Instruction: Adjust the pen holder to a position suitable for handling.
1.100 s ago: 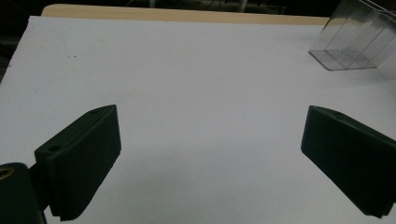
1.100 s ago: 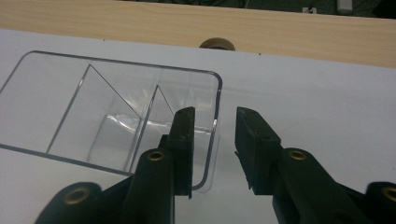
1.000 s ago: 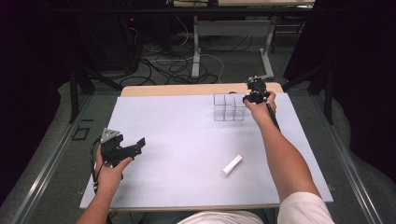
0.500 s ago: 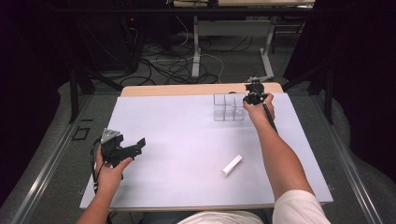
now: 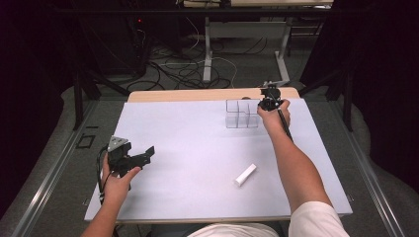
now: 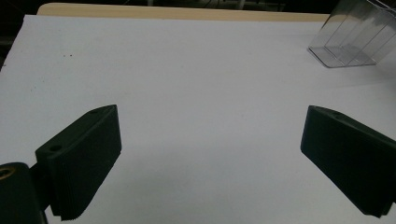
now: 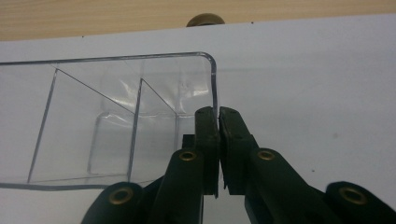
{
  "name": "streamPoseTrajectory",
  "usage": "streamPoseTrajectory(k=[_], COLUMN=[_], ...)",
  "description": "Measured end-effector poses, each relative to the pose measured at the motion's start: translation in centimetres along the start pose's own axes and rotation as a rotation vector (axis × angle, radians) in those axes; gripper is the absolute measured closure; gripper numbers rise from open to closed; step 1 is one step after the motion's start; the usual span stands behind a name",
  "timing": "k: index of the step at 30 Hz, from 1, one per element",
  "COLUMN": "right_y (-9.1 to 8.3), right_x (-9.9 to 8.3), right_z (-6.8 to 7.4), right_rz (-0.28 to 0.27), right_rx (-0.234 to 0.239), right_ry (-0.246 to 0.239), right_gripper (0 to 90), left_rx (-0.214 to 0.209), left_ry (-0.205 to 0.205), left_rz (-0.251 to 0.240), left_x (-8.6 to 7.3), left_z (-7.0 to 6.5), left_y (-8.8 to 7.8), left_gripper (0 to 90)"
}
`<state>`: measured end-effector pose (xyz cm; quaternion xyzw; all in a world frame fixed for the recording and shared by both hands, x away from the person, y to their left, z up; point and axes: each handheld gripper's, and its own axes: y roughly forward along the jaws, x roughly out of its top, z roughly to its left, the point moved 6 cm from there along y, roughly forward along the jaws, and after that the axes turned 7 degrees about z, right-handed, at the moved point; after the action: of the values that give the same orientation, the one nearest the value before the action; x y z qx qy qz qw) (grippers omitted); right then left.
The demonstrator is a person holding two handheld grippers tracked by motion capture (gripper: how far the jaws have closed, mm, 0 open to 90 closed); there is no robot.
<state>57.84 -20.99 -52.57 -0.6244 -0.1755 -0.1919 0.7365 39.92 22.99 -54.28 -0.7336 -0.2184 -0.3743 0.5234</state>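
While pinching the clear organizer's (image 7: 116,126) side wall between closed right gripper (image 7: 218,114) jaws to shift it; left gripper (image 6: 210,154) idle, wide open, empty.

We see a table (image 5: 197,95) with a pale wooden top, nearly all of it covered by a white sheet (image 5: 197,148) (only a wooden strip shows at the far edge). On the sheet stands a clear divided box (image 5: 242,114) near the far right, and a small white block (image 5: 245,175) lies nearer us, well apart from it.
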Motion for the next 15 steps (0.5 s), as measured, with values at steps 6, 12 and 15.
streamPoseTrajectory(k=[6,12,15], right_y=[-0.3,-0.8,-1.1], right_x=[-0.6,-1.4,-1.9], right_z=[0.5,1.1,1.4], right_rz=[0.037,0.072,0.093], right_rx=[0.016,0.029,0.04], right_ry=[-0.007,-0.02,-0.039], right_gripper=[87.0,86.9,86.9], left_rx=[0.002,0.005,0.005], left_ry=[0.005,0.007,0.007], left_rz=[0.006,0.007,0.009], left_x=[0.0,0.0,-0.1], left_z=[-0.1,-0.2,-0.1], left_y=[0.1,0.2,0.1], left_gripper=[5.2,5.2,5.2])
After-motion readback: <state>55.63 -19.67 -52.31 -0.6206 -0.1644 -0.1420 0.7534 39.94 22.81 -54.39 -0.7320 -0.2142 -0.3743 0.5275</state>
